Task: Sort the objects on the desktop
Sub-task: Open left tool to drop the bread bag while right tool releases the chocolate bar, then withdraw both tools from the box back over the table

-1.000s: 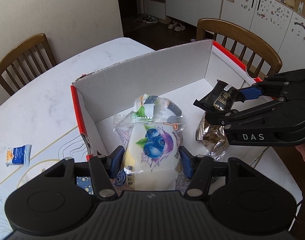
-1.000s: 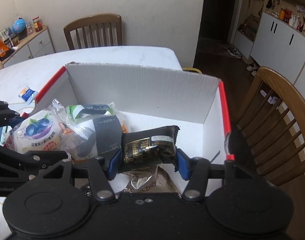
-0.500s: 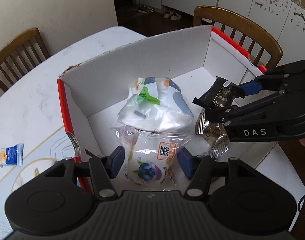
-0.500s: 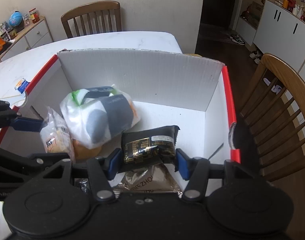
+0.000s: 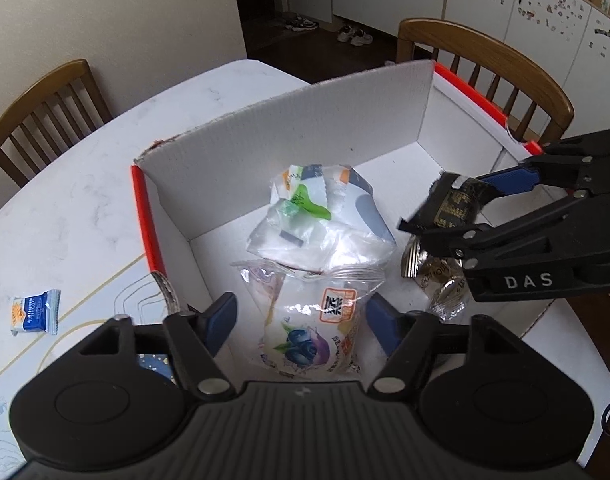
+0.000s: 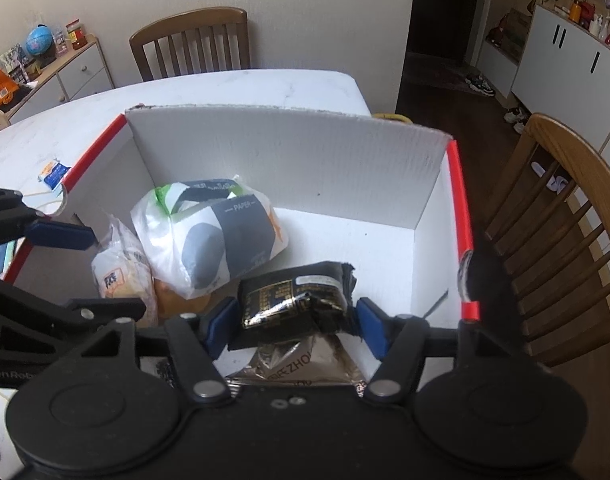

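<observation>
Two packets are being let go at once inside the white cardboard box (image 5: 289, 136). Our left gripper (image 5: 301, 320) has its jaws opening around the blueberry snack bag (image 5: 305, 328), whose pads no longer seem to press it; our right gripper (image 6: 293, 322) is likewise opening around the black foil packet (image 6: 293, 300), which sits over a silver pouch (image 6: 297, 364). To finish well, we judge, both should spread fully, then lift straight up so no wrapper snags. One small blue sachet (image 5: 35, 312) lies outside on the table (image 5: 65, 208).
</observation>
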A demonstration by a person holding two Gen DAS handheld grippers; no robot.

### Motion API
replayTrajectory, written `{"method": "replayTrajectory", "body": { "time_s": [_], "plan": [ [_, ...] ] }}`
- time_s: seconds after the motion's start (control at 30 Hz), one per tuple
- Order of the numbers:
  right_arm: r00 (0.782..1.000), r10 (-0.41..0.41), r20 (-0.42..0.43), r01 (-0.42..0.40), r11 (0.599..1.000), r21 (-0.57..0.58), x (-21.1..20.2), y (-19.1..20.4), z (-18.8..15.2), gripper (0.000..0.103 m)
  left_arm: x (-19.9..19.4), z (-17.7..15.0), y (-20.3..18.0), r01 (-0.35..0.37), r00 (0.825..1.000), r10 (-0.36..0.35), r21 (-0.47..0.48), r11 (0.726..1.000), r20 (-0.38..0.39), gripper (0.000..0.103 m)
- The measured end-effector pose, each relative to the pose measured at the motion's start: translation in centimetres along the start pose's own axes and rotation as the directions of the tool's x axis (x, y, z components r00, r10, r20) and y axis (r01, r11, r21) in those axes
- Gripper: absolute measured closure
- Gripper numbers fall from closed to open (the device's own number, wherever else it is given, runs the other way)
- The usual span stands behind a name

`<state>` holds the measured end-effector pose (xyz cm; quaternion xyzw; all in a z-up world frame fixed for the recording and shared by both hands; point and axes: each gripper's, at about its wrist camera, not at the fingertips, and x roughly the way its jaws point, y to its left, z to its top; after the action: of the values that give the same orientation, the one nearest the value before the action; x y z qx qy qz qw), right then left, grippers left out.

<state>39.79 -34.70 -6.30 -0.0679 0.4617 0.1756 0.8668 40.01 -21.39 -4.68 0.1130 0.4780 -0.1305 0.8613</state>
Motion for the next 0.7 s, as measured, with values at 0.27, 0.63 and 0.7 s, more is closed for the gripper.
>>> {"method": "replayTrajectory", "body": {
  "time_s": [0.27, 0.63, 0.7],
  "plan": [
    [0.999, -0.019, 0.045, 0.018, 1.0, 0.018, -1.7, -0.7, 0.2, 0.03, -1.3, 0.0, 0.2, -0.001, 0.999, 0.001, -0.011, 1.0, 0.041, 0.021],
    [0.997, -0.036, 0.069, 0.034, 0.999, 0.034, -3.5, -0.3, -0.4, 0.03, -3.4, -0.5, -0.2, 0.017, 0.997, -0.016, -0.003, 1.0, 0.077, 0.021],
    [0.996, -0.037, 0.076, 0.034, 0.999, 0.037, -3.9, -0.1, -0.5, 0.03, -4.1, -0.7, -0.2, 0.018, 0.996, -0.017, -0.005, 1.0, 0.09, 0.021]
  ]
}}
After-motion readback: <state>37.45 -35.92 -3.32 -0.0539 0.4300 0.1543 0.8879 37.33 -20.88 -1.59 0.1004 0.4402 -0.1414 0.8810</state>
